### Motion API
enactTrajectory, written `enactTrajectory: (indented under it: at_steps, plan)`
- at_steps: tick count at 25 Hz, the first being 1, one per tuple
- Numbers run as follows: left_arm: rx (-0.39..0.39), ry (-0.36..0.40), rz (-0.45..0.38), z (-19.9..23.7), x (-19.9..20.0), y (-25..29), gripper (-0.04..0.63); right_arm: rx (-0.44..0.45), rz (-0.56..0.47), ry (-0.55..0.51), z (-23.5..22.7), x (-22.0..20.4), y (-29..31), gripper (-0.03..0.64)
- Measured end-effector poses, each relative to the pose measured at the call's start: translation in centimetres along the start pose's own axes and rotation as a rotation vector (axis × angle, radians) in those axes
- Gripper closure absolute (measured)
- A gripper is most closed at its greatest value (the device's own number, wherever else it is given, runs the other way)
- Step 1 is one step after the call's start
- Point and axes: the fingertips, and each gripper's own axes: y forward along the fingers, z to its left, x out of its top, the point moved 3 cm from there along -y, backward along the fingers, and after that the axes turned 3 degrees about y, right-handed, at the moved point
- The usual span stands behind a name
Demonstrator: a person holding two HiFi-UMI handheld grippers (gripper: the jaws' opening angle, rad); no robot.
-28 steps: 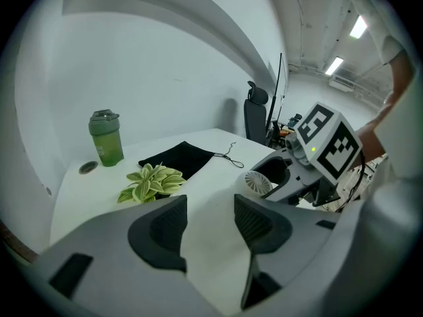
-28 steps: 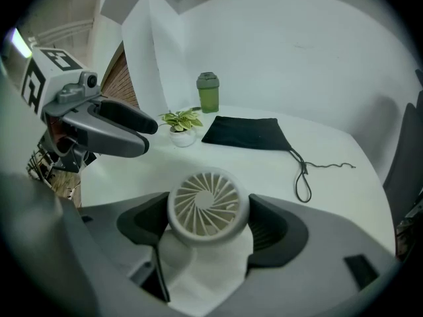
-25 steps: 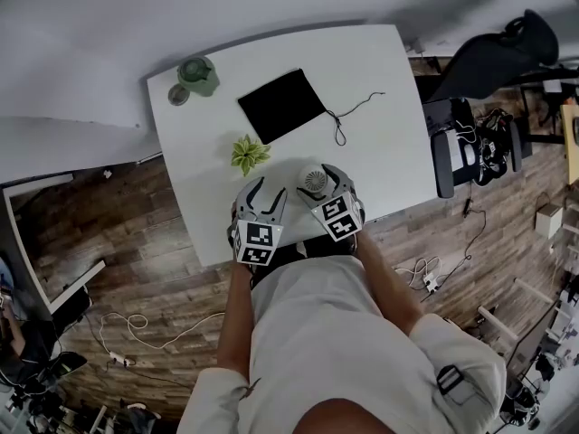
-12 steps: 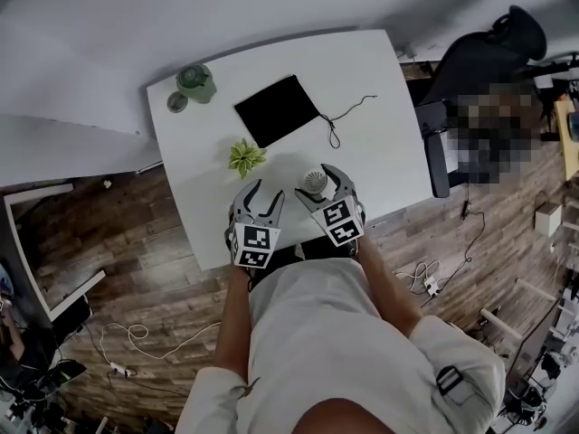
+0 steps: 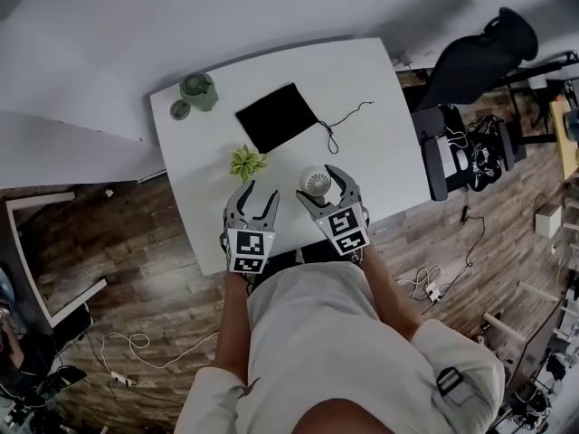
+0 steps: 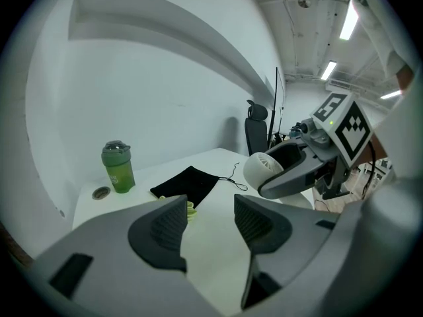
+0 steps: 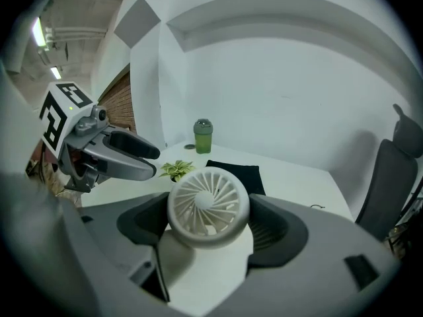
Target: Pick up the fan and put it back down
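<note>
A small round white fan (image 7: 208, 200) sits between the pads of my right gripper (image 7: 208, 224), which is shut on its sides and holds it in the air above the white table (image 5: 371, 89). In the head view the fan (image 5: 317, 184) hangs over the table's near edge inside the right gripper (image 5: 315, 179). The left gripper view shows the fan (image 6: 261, 169) from the side. My left gripper (image 5: 260, 191) hovers just left of it, open with nothing between its pads (image 6: 254, 222).
On the table lie a black pouch (image 5: 276, 116) with a thin cord (image 5: 339, 125), a small green plant (image 5: 246, 162), a green bottle (image 5: 197, 89) and its lid (image 5: 180, 109). A black office chair (image 5: 475, 61) stands at the table's right. Wooden floor surrounds the table.
Both grippers have risen toward the head camera. The fan has come up with the right gripper, still gripped; the left gripper stays open and empty.
</note>
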Motion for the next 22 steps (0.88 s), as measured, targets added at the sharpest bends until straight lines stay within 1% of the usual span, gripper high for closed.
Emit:
enactTrajectory:
  at_steps: [22]
  plan:
    - [0.080,0.053,-0.221,1.9,8.2,-5.2,0.374,-0.081,-0.259,-0.068,0.5,9.5,-6.7,0.247]
